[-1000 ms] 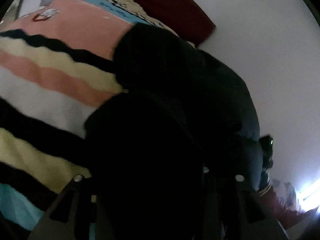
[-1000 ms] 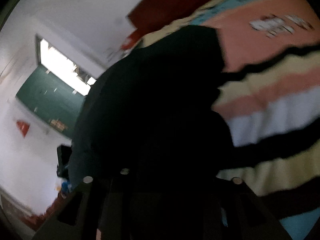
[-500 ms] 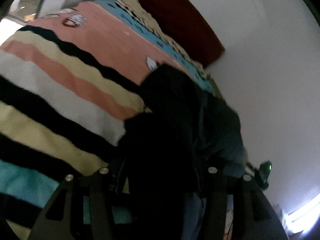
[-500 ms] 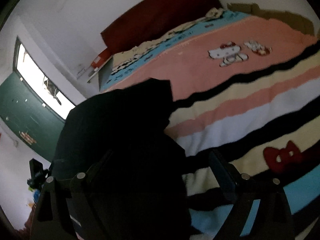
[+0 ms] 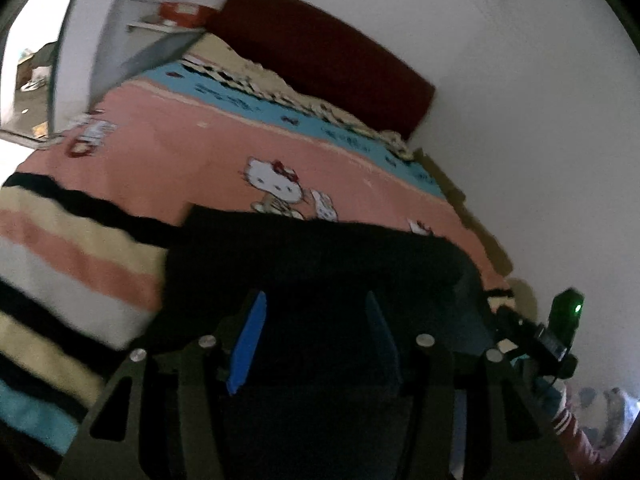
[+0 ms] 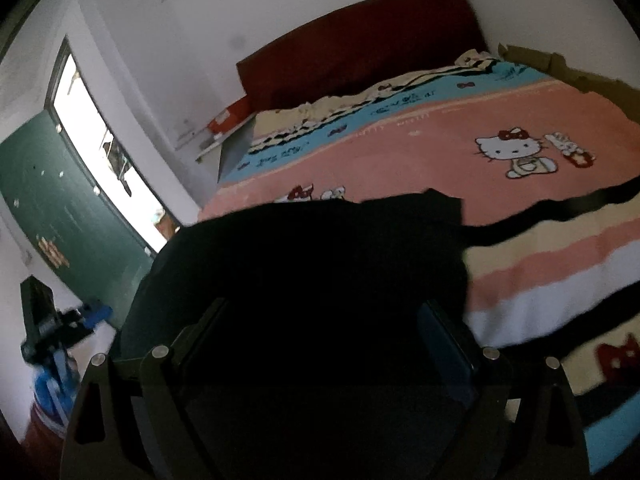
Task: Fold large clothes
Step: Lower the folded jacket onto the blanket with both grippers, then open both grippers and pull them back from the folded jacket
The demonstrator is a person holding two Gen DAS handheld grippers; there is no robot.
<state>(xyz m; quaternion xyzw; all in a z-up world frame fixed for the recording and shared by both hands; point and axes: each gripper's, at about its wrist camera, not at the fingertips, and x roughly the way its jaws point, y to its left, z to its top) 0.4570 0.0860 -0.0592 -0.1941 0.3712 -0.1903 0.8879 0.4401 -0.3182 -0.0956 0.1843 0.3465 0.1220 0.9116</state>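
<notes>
Bedroom, white walls, dark red headboard (image 6: 360, 40) at the far end; I'm taking the bed's cartoon-cat blanket (image 6: 460, 152) as my landmark. On the blanket's striped half, near the foot of the bed, lies the black garment (image 6: 320, 260), looks like a flattened, roughly squared-off bundle, straight far edge just short of the cat print. Left gripper (image 5: 316, 332) over the garment's near part, jaws have just been opening, blue pads (image 5: 248, 344) apart, nothing pinched that I can see. Right gripper (image 6: 324, 332) likewise above the garment, jaws have just spread wide, fingers clear of the cloth. My read: a fold just laid down and released. Next I need fresh pinch points: both claws on one edge, likely the near corners, cloth is too dark to pick them out yet.
</notes>
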